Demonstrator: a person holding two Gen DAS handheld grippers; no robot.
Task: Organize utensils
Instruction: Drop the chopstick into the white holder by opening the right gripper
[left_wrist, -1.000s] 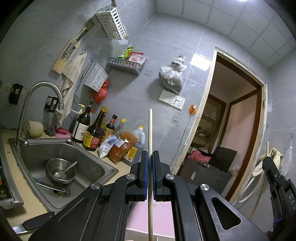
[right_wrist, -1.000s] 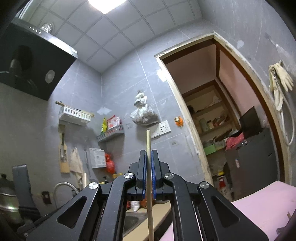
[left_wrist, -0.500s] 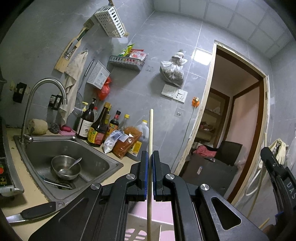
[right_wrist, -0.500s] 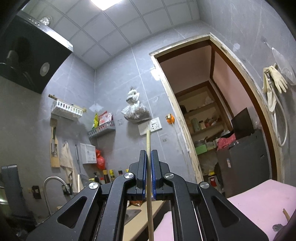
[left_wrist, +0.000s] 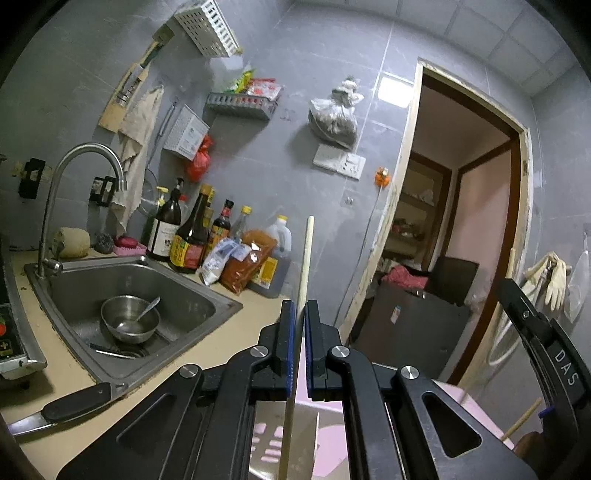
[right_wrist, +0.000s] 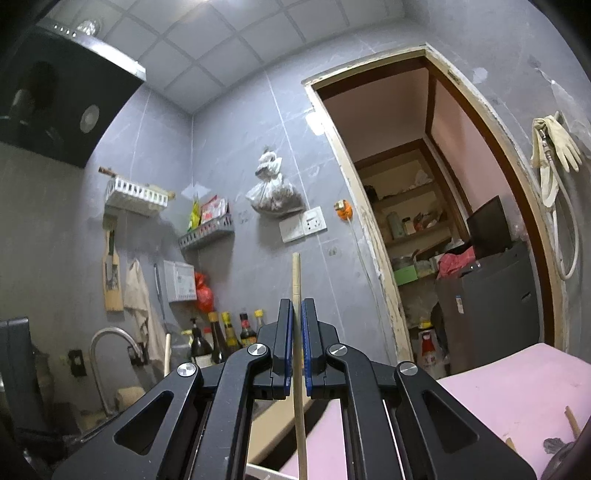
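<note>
My left gripper (left_wrist: 300, 312) is shut on a pale wooden chopstick (left_wrist: 306, 258) that stands upright between its blue pads. Under it lies a pink slotted basket (left_wrist: 269, 448), seen through the gripper frame. At the right edge of the left wrist view stands my right gripper (left_wrist: 532, 328), with a chopstick end (left_wrist: 522, 422) showing below it. In the right wrist view the right gripper (right_wrist: 296, 308) is shut on a second upright wooden chopstick (right_wrist: 296, 277), above a pink surface (right_wrist: 517, 387).
A steel sink (left_wrist: 192, 295) with a faucet (left_wrist: 74, 166) holds a bowl and spoon (left_wrist: 129, 323). Sauce bottles (left_wrist: 192, 236) and bags line the wall. A black-handled knife (left_wrist: 70, 404) lies on the counter's near edge. A white wall rack (left_wrist: 207, 27) hangs high up. An open doorway (left_wrist: 461, 229) lies to the right.
The left gripper has sunk with its chopstick, and the pink basket has come into view under it. The right gripper has tipped slightly downward. Both stay shut on their chopsticks.
</note>
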